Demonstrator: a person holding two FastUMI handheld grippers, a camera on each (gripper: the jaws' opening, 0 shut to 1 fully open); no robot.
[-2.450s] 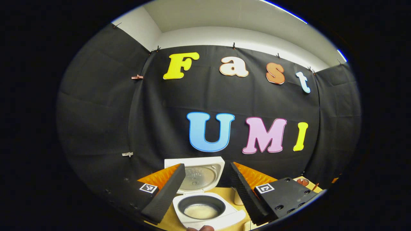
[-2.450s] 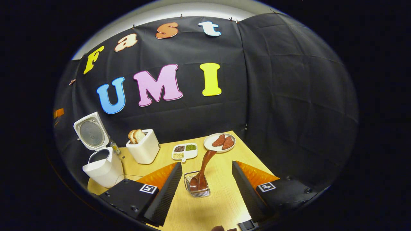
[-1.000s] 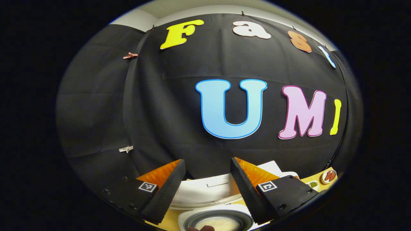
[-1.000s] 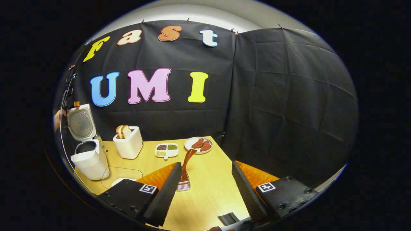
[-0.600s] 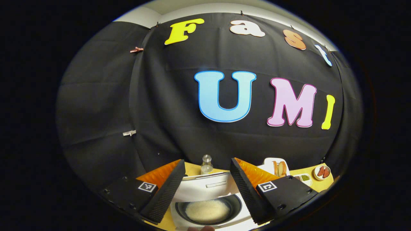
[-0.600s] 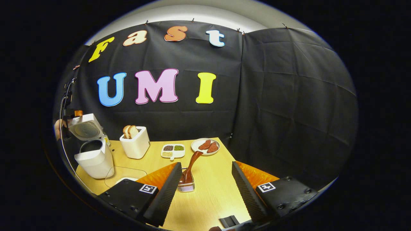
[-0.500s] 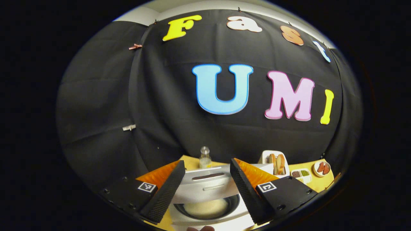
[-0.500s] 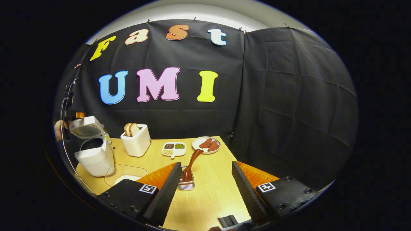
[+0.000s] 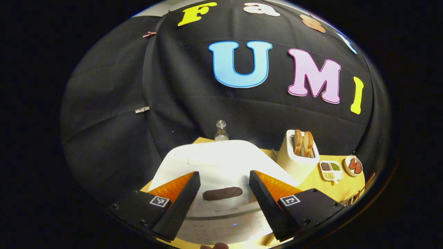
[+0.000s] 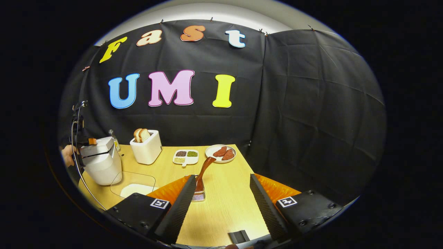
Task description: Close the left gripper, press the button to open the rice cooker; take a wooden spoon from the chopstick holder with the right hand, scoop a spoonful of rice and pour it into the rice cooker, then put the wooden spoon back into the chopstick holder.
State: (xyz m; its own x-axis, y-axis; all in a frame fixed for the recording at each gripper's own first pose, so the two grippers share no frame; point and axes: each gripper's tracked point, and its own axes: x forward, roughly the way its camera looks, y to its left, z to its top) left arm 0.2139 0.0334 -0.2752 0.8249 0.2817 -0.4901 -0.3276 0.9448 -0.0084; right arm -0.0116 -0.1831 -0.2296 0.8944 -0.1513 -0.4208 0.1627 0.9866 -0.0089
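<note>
Both claws gape wide, the left claw [image 9: 224, 204] over one rice cooker [image 9: 221, 166], the right claw [image 10: 221, 207] near one wooden spoon [image 10: 202, 173]; two toast slices [image 9: 303, 142] stand far right.

The left gripper [image 9: 223, 204] hangs with its jaws apart over the shut lid of the white rice cooker [image 9: 221, 166]. A small bottle [image 9: 220, 130] stands behind it, a toaster [image 9: 298, 157] with bread to its right.

White rice cooker [image 10: 100, 160], lid closed, at left of frame. Brown wooden spoon [image 10: 202, 173] stands tilted in chopstick holder [image 10: 198, 196], lower centre.
</note>
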